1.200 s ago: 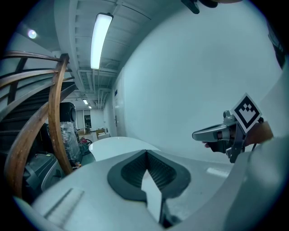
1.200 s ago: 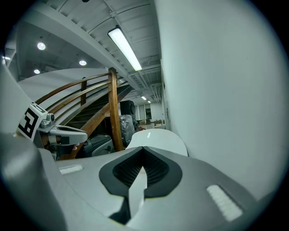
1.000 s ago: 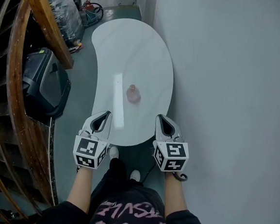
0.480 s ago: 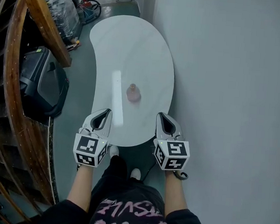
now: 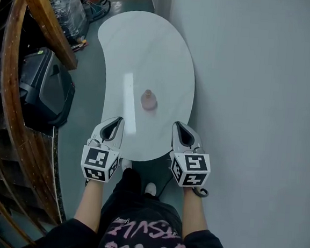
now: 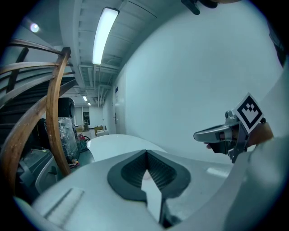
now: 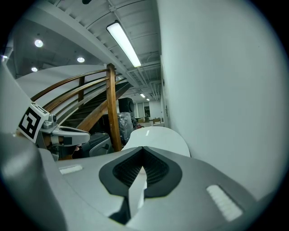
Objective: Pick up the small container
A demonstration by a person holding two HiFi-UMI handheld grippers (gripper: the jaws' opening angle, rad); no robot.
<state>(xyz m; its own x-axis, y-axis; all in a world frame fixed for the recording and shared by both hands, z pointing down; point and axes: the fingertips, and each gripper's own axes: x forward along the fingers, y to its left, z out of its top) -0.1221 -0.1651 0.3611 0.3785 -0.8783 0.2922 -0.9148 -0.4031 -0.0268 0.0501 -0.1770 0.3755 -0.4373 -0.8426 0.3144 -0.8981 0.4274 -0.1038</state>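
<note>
White wall (image 5: 256,75) runs down the right side of a kidney-shaped surface (image 5: 145,50), and the pink container (image 5: 149,100) stands upright on it, alone, between the middle and the near end.

Over the last second very little has changed. The surface has slid slightly down the head view, as if the person leaned in, but the container has not been touched. The left hand-held gripper (image 5: 115,124) and the right hand-held gripper (image 5: 179,129) still hang at the near edge. Each has its jaws pressed together on nothing. By my reckoning the reach has not begun, and one pair of jaws must spread first.

Nothing lies between the jaws and the container. A black case (image 5: 42,86) and a wooden stair rail (image 5: 46,14) crowd the left, well clear of the reach.
</note>
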